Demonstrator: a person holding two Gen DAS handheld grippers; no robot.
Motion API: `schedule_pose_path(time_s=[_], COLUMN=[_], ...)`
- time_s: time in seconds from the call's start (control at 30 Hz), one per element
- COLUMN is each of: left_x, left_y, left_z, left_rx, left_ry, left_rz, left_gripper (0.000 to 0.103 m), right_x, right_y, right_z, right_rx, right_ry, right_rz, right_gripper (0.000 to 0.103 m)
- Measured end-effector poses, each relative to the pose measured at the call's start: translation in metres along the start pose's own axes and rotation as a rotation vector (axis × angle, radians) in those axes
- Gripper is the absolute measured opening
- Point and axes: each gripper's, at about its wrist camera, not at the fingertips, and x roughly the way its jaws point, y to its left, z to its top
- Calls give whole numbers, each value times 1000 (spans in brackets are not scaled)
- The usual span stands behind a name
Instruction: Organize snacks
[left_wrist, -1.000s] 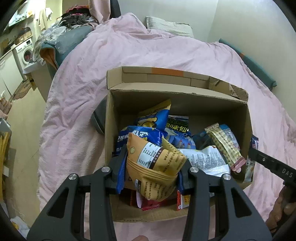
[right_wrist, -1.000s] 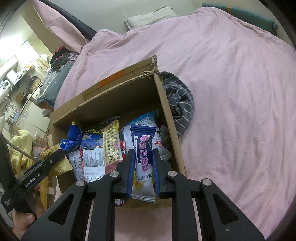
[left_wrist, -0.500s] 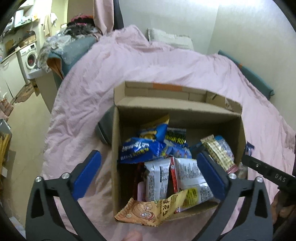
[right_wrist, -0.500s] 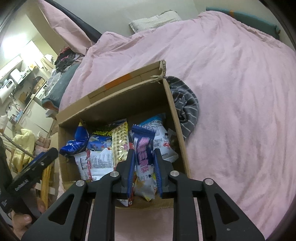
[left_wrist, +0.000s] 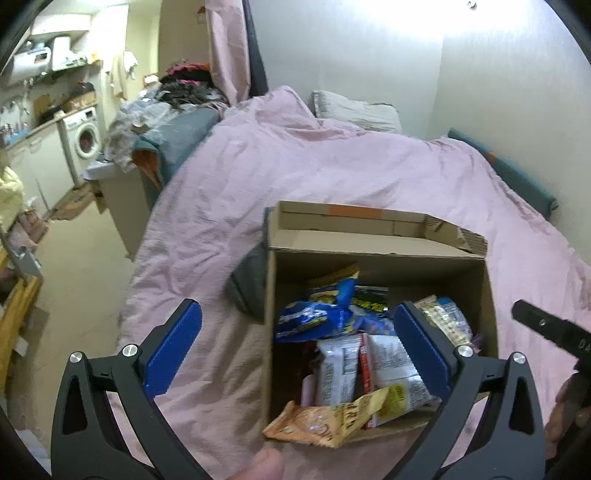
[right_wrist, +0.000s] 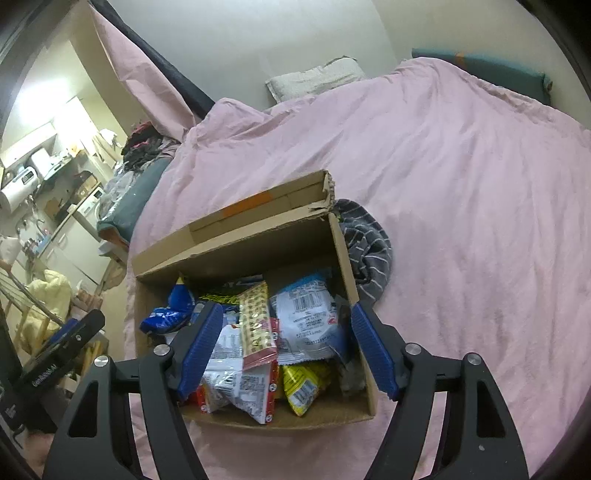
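Cardboard box (left_wrist: 369, 254) walls hide the lower snack packets (right_wrist: 306, 314)

One cardboard box (right_wrist: 347, 258), two grippers, one pillow (right_wrist: 314, 79), one washing machine (left_wrist: 86, 134)

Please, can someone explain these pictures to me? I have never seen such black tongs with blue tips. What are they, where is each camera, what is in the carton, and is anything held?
They are two hand-held grippers, not a robot; each carries a camera looking along its fingers. One picture is from the left gripper, the other from the right gripper. A cardboard box full of snack packets stands on a pink bedspread, beside a striped grey cloth. Both grippers' jaws have just been opening and hold nothing. An orange packet lies over the box's near edge.
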Motion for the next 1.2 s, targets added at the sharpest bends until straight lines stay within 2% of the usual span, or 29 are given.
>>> schedule_pose_path(time_s=[0.2,0.27,0.37,0.57,0.8,0.87,1.1,1.2], left_x=[-21,-26,-32,-47,-75,-87,-116,-126], left_y=[3,5,6,13,28,33,30,29], left_z=[-2,-5,-11,-20,-34,-40,-59,-68], left_rx=[26,23,34,21,-1,-4,53,52], left_ry=[-59,-63,-63,-56,-45,-48,-47,-61], left_rz=[67,61,55,37,-18,-35,-16,17], left_gripper=[103,103,103,103,103,103,103,103], right_x=[-21,-30,-44,-66,-81,-86,-100,-105], right_y=[3,5,12,34,38,41,49,53], right_z=[1,-1,-6,-19,-41,-48,-73,-85], right_rx=[20,22,5,-91,-96,-104,-134,-153], right_ry=[-35,-48,-59,-104,-96,-97,-100,-107], right_rz=[37,48,79,45,36,27,-10,-32], right_gripper=[83,87,87,88,89,94,97,103])
